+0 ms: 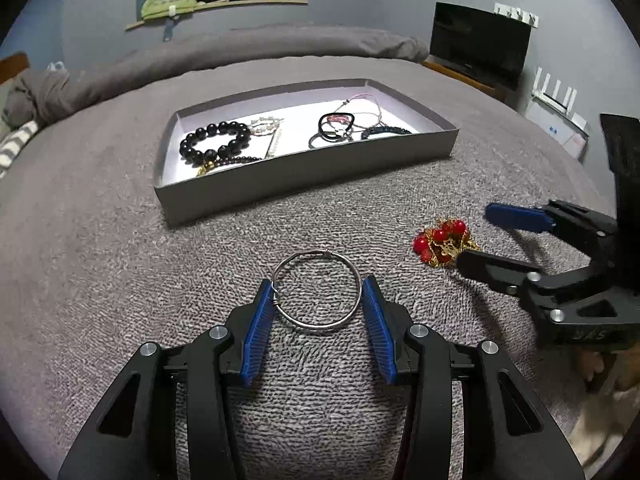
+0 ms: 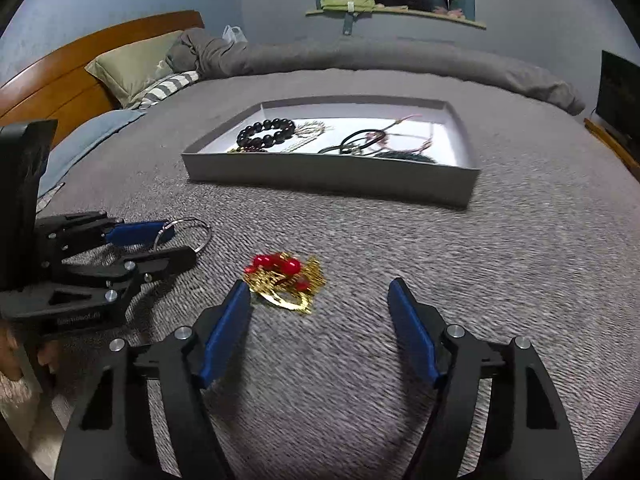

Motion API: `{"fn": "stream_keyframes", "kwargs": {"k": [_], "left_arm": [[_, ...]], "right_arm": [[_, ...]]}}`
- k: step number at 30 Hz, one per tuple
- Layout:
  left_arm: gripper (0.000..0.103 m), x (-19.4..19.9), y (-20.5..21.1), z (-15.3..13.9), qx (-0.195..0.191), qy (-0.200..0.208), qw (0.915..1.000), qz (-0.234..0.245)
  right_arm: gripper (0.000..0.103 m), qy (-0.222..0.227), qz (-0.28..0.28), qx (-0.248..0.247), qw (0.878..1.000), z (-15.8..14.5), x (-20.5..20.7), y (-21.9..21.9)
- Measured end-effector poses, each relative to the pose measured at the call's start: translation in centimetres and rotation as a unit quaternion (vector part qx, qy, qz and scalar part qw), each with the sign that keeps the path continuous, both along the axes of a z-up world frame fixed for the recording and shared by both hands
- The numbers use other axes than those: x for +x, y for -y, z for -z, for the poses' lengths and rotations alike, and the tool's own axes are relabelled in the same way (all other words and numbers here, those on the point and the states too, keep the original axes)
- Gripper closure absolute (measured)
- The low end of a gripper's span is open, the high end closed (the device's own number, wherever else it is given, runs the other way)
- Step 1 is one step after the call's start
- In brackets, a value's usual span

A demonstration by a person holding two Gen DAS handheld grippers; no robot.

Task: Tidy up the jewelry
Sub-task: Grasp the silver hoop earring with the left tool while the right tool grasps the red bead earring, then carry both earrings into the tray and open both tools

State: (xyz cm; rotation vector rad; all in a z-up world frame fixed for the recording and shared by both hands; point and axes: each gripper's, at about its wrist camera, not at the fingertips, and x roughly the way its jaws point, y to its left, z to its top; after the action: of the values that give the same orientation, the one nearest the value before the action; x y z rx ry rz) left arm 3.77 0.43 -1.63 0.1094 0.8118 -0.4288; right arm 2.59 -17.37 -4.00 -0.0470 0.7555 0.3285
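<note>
- Silver wire bangle (image 1: pixel 317 290) – thin plain ring w/ a small wire twist at its top and another at its left side; lies flat on the grey blanket (image 1: pixel 100 264), sitting between the blue pads (image 1: pixel 258 336) of the left gripper (image 1: pixel 318 292).
- Left gripper: jaws spread to about the ring's width, pads at its outer edge on both sides; can't tell if they're pressing yet.
- Red-bead and gold ornament (image 2: pixel 286 280) – cluster of glossy red beads on gold filigree, on the blanket just right of the bangle.
- Right gripper (image 2: pixel 318 292) – jaws wide apart, nothing between them; its left pad sits just beside the ornament.
- Farther back: shallow grey tray (image 1: pixel 304 168) w/ white floor, holding a black bead bracelet (image 1: pixel 214 140), black hair ties (image 1: pixel 334 126), pink cords, a dark braided band.
- Beyond: rolled duvet, dark monitor (image 1: pixel 478 42), wall shelf.
</note>
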Motion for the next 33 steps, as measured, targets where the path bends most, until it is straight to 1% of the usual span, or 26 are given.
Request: {"fn": "stream_keyframes", "kwargs": {"k": [1, 2, 3, 7, 9, 10, 11, 12, 13, 24, 28, 33], "left_arm": [[0.056, 0.0, 0.1, 0.0, 0.002, 0.002, 1.0000, 0.001], [0.056, -0.1, 0.2, -0.1, 0.004, 0.003, 1.0000, 0.001], [0.056, -0.1, 0.3, 0.0, 0.004, 0.003, 1.0000, 0.002], [0.056, -0.1, 0.4, 0.1, 0.004, 0.001, 1.0000, 0.003], [0.056, -0.1, 0.4, 0.2, 0.006, 0.000, 1.0000, 0.003], [0.056, -0.1, 0.5, 0.2, 0.007, 0.000, 1.0000, 0.003], [0.056, 0.0, 0.5, 0.2, 0.007, 0.000, 1.0000, 0.003], [0.056, 0.0, 0.5, 0.3, 0.008, -0.001, 1.0000, 0.003], [0.056, 0.0, 0.6, 0.3, 0.009, -0.001, 1.0000, 0.004], [0.056, -0.2, 0.4, -0.1, 0.002, 0.005, 1.0000, 0.003], [0.056, -0.5, 0.5, -0.5, 0.000, 0.015, 0.9999, 0.005], [0.056, -0.3, 0.5, -0.5, -0.001, 0.012, 0.9999, 0.003]], "right_arm": [[0.033, -0.002, -0.001, 0.003, 1.000, 0.0, 0.2, -0.1], [0.035, -0.006, -0.003, 0.007, 1.000, 0.1, 0.5, -0.3], [0.040, -0.010, -0.004, 0.007, 1.000, 0.2, 0.8, -0.5], [0.042, -0.023, -0.007, 0.004, 1.000, 0.5, 1.5, -1.2], [0.049, -0.025, -0.009, -0.002, 1.000, 0.6, 1.6, -1.5], [0.050, -0.026, -0.011, -0.007, 1.000, 0.7, 1.7, -1.7], [0.058, -0.026, -0.011, -0.010, 1.000, 0.8, 1.7, -1.8], [0.068, -0.027, -0.013, -0.013, 0.999, 0.9, 1.7, -1.9], [0.070, -0.027, -0.013, -0.015, 0.999, 0.9, 1.7, -1.9], [0.072, -0.011, -0.001, -0.004, 1.000, 0.2, 0.9, -1.0], [0.072, -0.003, 0.007, 0.001, 1.000, -0.4, 0.6, -0.2], [0.072, 0.004, 0.012, 0.009, 1.000, -1.0, 0.5, 0.4]]}}
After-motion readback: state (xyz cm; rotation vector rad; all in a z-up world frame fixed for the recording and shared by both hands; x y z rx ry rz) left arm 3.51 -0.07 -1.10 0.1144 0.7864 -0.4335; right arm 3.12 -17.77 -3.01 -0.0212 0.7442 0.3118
